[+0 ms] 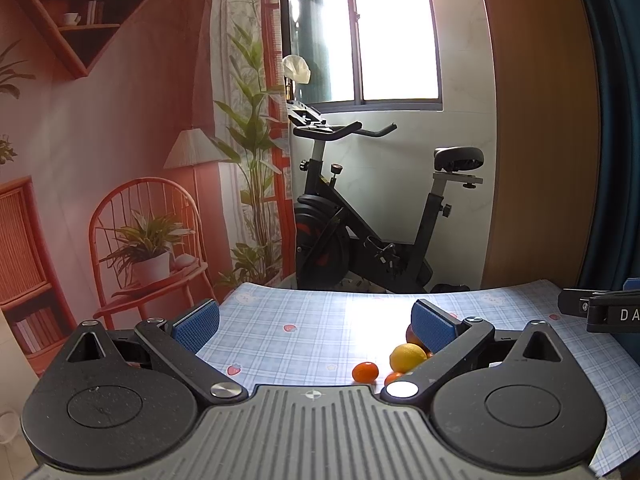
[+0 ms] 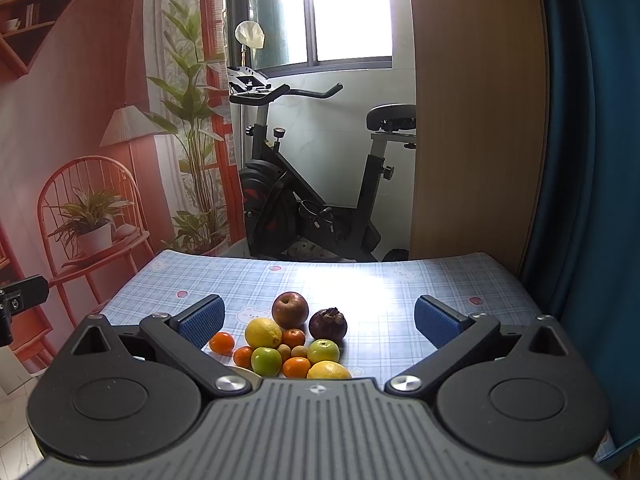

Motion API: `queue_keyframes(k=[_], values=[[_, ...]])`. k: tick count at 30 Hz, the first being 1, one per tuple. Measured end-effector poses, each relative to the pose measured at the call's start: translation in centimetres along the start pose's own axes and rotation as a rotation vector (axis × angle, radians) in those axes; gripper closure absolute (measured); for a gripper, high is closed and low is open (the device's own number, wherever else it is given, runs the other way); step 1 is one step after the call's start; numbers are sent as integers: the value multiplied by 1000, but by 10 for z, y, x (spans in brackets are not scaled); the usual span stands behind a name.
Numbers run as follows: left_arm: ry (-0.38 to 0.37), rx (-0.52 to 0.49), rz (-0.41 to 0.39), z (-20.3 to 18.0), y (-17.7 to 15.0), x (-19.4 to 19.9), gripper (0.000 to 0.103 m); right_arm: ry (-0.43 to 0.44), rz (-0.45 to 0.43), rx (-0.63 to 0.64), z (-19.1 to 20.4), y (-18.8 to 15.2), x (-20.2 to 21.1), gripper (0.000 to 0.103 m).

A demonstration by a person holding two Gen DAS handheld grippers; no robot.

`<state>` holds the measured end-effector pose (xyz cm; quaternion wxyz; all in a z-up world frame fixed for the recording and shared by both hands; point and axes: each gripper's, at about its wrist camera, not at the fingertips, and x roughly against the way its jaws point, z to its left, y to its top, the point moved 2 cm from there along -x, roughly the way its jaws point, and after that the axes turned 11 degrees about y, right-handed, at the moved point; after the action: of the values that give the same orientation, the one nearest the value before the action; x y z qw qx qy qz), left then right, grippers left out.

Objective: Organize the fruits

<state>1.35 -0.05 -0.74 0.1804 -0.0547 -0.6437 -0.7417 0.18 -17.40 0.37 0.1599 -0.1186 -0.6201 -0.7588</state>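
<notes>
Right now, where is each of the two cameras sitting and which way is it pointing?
Left wrist: on the left gripper, facing the window over the checked blue tablecloth; its open blue-padded fingers show.
Right wrist: on the right gripper, facing the same way over the fruit pile; its open fingers show.
Shared: round yellow lemon, small orange tangerine, black exercise bike.

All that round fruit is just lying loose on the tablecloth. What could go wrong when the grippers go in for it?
The fruits touch in a tight heap, so closing the open right gripper on the apple could nudge its neighbours. A bumped mandarin, already apart at the heap's left, might roll across the tablecloth. The left gripper sees only part of the heap; its own finger hides the rest.
</notes>
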Motion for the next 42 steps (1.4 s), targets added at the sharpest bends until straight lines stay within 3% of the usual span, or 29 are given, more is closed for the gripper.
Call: queue_keyframes(k=[17,27,34,38,42], values=[[0,8,1,1,2,3,0,-6,-1,-8,1,2,4,0],[9,24,-51,3,2,-6,0,33,-94,-87,-31,-2,-15,0],[-53,50,-2,0,-7,-39,1,8,-111,-138,-54,-17,-40,0],[-38,40,32,2,-14,-66,3,0,-160,-107,-60,-22,-57,0],[-66,80,82,10,-12,-94,6,28,-132,-75,-63,-23,-76,0]])
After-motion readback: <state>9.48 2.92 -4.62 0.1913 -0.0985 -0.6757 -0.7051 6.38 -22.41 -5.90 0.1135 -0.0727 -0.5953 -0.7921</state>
